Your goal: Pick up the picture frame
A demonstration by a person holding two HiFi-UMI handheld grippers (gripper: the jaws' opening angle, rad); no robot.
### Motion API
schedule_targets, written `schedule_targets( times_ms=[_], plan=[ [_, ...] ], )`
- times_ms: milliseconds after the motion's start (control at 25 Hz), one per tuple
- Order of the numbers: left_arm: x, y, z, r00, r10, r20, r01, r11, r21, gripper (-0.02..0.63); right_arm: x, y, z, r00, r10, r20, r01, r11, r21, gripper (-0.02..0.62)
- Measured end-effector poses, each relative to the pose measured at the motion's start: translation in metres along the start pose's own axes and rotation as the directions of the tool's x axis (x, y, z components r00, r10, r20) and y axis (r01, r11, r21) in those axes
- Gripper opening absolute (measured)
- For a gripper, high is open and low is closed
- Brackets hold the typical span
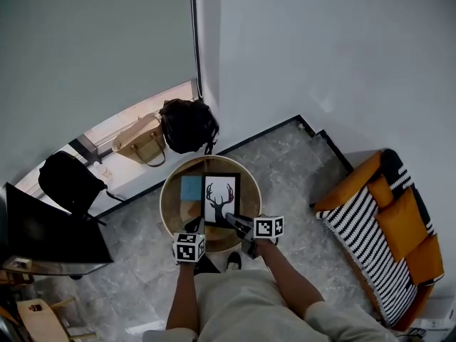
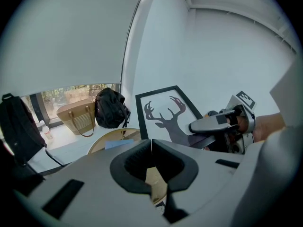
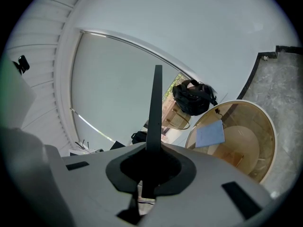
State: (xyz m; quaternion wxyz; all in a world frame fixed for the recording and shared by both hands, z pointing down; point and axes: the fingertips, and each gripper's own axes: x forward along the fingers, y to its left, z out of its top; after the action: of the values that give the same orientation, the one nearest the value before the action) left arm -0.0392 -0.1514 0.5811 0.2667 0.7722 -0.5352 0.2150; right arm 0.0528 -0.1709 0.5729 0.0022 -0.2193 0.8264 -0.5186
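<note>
The right gripper [image 1: 241, 224] was clamped on the near edge of the deer picture frame [image 1: 221, 198], which appeared raised and tilted over the round table [image 1: 169, 209]. The left gripper [image 1: 199, 226] was closed and empty. Pickup was judged essentially complete.

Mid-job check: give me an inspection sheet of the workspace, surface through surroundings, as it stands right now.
Surface: round wooden table.
Job's things: picture frame with a deer silhouette, tilted up over the table, gripped at its near edge.
Clutter: blue sheet lying on the table beside the frame.
Grippers: right gripper shut on the frame's edge; left gripper shut, empty, by the table's near rim.
Cables: thin black cord by the backpack; strap or cable, cannot tell.
Surroundings: tan handbag and black bag on the window ledge; orange sofa at right.
</note>
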Motion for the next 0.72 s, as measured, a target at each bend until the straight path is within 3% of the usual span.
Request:
schedule_targets(
  times_ms=[720],
  plan=[
    [0.0063, -0.0081, -0.0029, 0.999, -0.032, -0.021, 0.033, 0.999, 0.014, 0.023, -0.0069, -0.0043, 0.0034, 0.999, 0.000, 0.041, -0.001, 0.999, 0.036, 0.049]
  ],
)
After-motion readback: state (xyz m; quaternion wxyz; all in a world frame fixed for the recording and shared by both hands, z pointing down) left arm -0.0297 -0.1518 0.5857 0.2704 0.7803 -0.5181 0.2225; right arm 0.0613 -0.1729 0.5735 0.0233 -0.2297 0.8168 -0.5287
